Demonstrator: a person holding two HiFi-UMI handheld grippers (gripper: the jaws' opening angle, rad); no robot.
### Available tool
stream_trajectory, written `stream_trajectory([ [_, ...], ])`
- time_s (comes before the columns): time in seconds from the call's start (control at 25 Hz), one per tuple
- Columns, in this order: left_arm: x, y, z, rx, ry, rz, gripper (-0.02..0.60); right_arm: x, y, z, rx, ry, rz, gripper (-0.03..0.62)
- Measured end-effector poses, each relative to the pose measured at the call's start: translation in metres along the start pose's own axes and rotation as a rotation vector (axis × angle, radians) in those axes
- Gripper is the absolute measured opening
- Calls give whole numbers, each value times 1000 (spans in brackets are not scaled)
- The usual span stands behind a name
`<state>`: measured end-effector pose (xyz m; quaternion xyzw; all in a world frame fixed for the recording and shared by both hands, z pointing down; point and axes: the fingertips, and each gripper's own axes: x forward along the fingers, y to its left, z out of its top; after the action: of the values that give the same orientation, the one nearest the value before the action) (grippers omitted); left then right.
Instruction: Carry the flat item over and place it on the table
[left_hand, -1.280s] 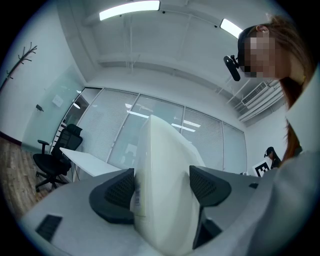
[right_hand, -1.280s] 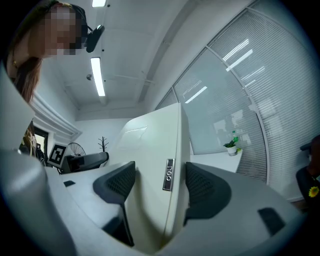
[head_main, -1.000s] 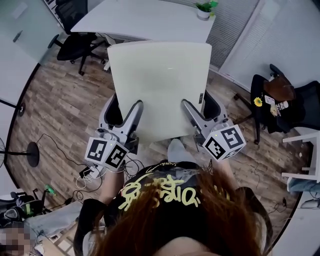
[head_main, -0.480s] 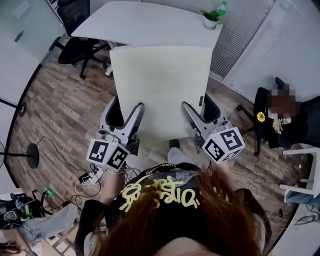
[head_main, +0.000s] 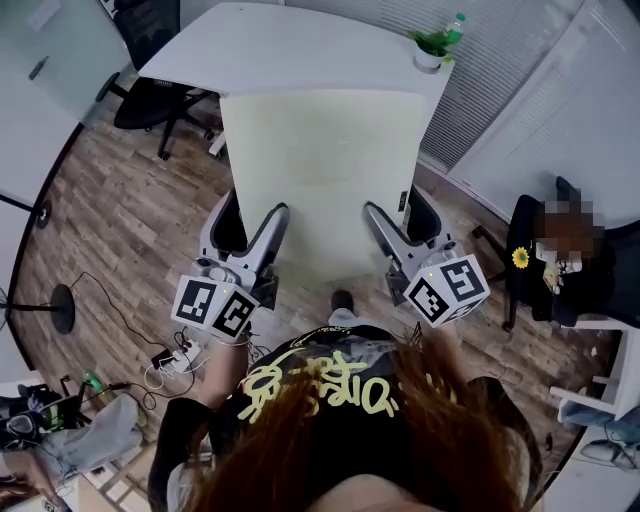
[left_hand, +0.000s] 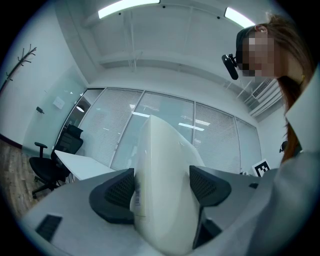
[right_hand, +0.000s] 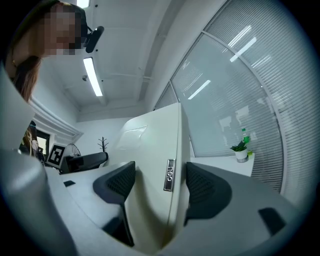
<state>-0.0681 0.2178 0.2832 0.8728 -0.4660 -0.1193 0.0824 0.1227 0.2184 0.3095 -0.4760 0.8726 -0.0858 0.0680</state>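
The white table (head_main: 290, 45) now fills more of the upper part of the head view than it did a second ago, and the potted plant (head_main: 432, 48) on its far corner drifts from the top centre toward the upper right. The wooden floor (head_main: 110, 220) and the black office chair (head_main: 150, 100) at upper left slide with it. This reads as the person walking toward the table and turning slightly as they go.

The flat item (head_main: 320, 180), a pale cream panel, sits in the centre of the frame just as before, held out ahead of the person. Its far edge now overlaps the table's near edge in the picture, though I cannot tell whether it is yet above the tabletop or short of it.

The hold has not shifted. The left gripper (head_main: 250, 222) is clamped on the panel's near left part, and its own view shows both dark ribbed pads (left_hand: 120, 190) pressed against the panel's two faces. The right gripper (head_main: 400, 220) is closed on the near right part in the same way, its jaws squeezing the panel beside a small label (right_hand: 170, 175) on the edge.

I judge the carry to be in its last stretch, with the panel not yet set down. What remains is to close the gap, lower the panel flat and only then let go with both grippers
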Motion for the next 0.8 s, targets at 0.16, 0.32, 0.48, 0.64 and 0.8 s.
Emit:
stream_trajectory([
  [0.16, 26, 2, -2, 7, -7, 11, 345, 15, -24, 5, -3, -4, 18, 311],
  [0.32, 53, 4, -6, 12, -8, 17, 345, 28, -49, 9, 0, -3, 24, 311],
  [0.48, 76, 4, -7, 15, -19, 33, 345, 40, -71, 16, -5, -4, 41, 311],
  [0.64, 85, 8, -7, 19, -23, 56, 344, 51, -80, 17, 0, 0, 66, 311],
  [0.8, 86, 13, -8, 23, -19, 74, 344, 58, -80, 15, 9, 1, 82, 311],
])
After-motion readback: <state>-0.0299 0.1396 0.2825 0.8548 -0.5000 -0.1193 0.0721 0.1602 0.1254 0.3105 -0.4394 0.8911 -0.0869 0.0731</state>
